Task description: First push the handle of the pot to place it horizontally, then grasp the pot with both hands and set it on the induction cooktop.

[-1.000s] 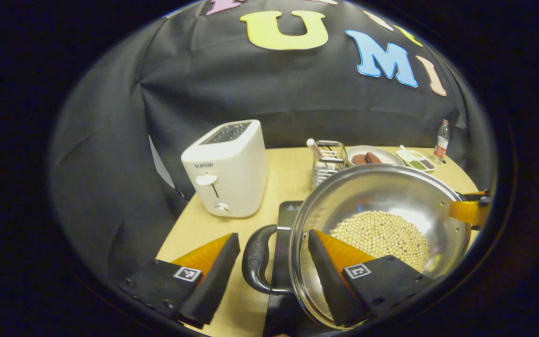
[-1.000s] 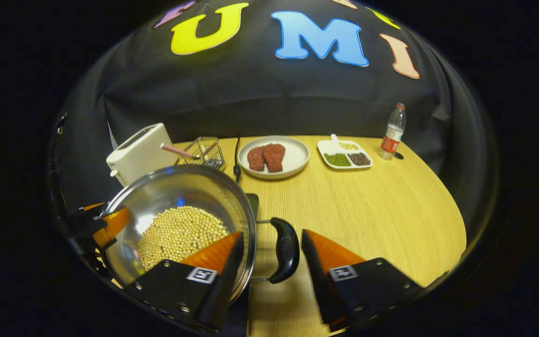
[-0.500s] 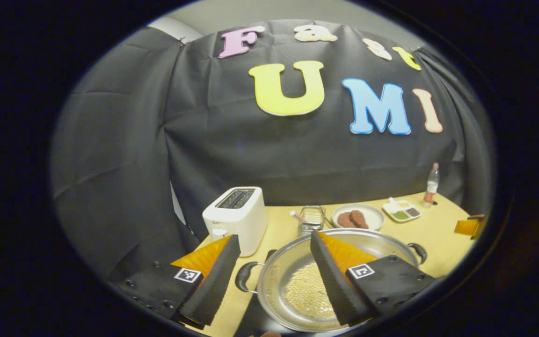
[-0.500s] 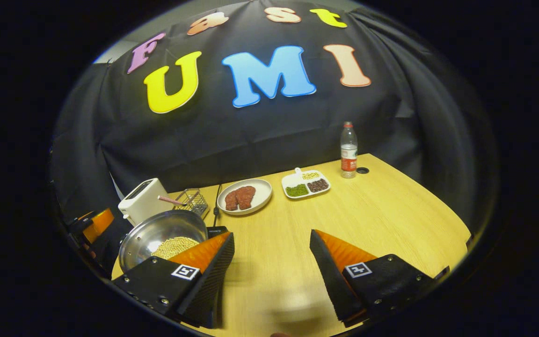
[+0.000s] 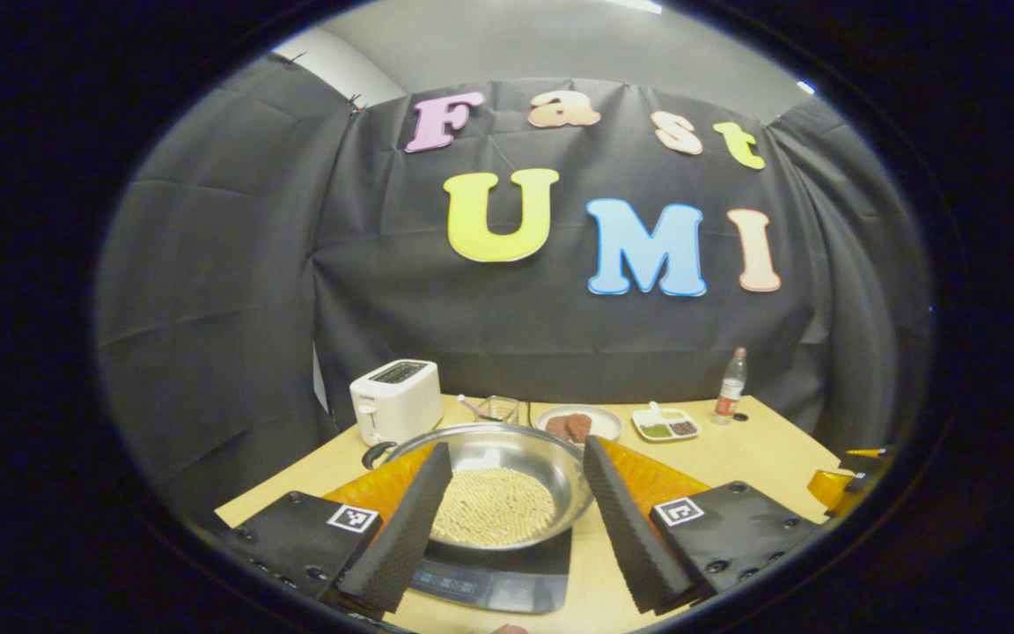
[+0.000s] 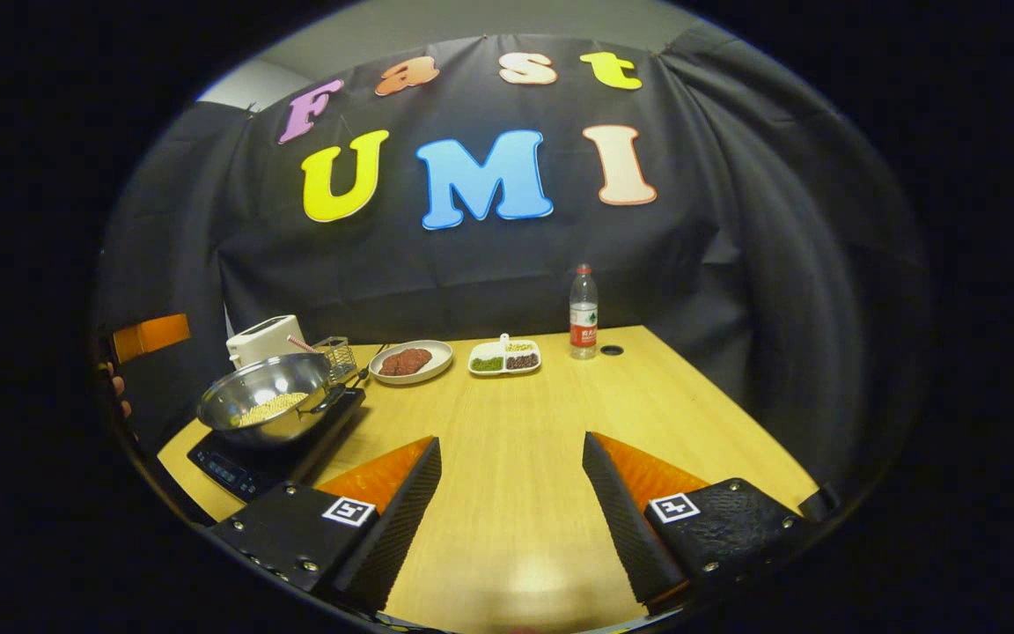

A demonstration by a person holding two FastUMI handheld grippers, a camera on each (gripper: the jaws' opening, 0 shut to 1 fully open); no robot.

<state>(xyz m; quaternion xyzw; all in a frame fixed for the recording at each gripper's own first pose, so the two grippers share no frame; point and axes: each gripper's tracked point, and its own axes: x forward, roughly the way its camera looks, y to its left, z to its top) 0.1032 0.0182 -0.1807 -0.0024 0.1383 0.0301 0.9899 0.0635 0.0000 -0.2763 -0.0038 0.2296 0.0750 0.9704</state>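
**Stainless-steel pot seated on the induction cooktop; both sets of fingers released**

Stainless-steel pot (image 5: 507, 480) rests on the black induction cooktop (image 5: 507, 577) at the near left part of the wooden desk (image 6: 648, 405). The pot holds a layer of pale soybeans (image 5: 494, 515). One black side handle (image 5: 373, 453) projects from the rim toward the toaster.

Left gripper (image 5: 516, 519): fingers spread apart, holding nothing, positioned in front of the pot and clear of it.

Right gripper (image 6: 511, 511): fingers spread apart, holding nothing, positioned over bare desk, well apart from the pot.

Behind the pot, along the far edge of the desk, stand a white toaster (image 5: 395, 401), a wire basket (image 6: 337, 357), a plate of red meat (image 6: 410, 361), a divided dish of beans (image 6: 504, 358) and a plastic bottle (image 6: 584, 313).
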